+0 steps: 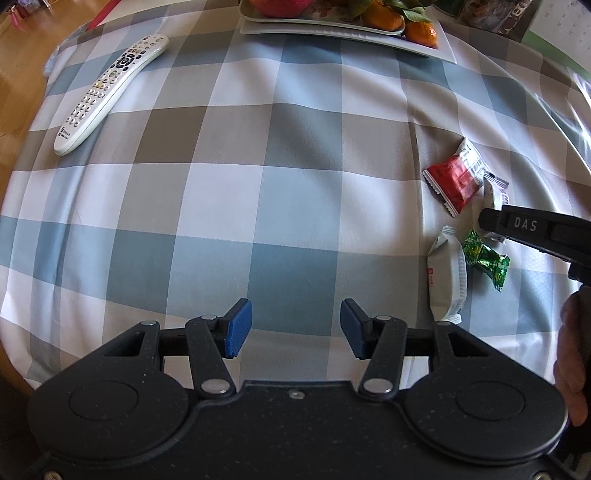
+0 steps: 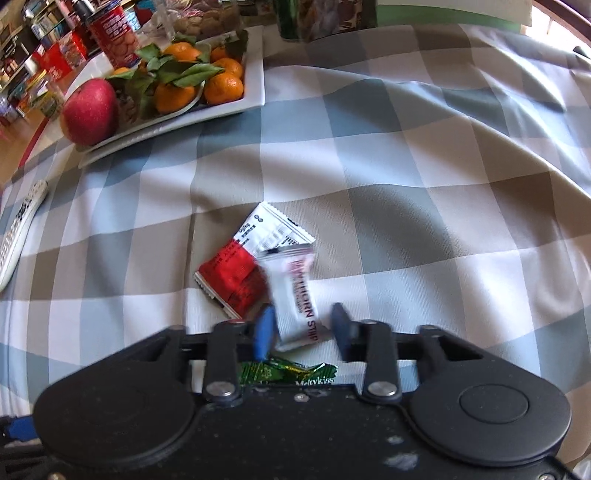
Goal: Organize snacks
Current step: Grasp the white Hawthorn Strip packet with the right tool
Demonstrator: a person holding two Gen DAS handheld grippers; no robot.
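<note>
Several small snacks lie together on the checked tablecloth (image 1: 229,192). They are a red-and-white packet (image 1: 456,175) (image 2: 236,280), a white hawthorn strip packet (image 2: 295,299) (image 1: 496,192), a green foil candy (image 1: 484,258) (image 2: 288,371) and a plain white packet (image 1: 447,273). My right gripper (image 2: 303,332) (image 1: 487,227) points down over the hawthorn packet, which sits between its blue pads. The left pad touches it and a thin gap shows at the right pad. My left gripper (image 1: 297,328) is open above bare cloth, left of the snacks, holding nothing.
A white remote (image 1: 107,92) lies at the far left. A white tray (image 2: 255,74) (image 1: 351,31) with tangerines and an apple stands at the back. Behind it are tins and boxes. A hand (image 1: 572,369) shows at the right edge. The cloth has folds on the right.
</note>
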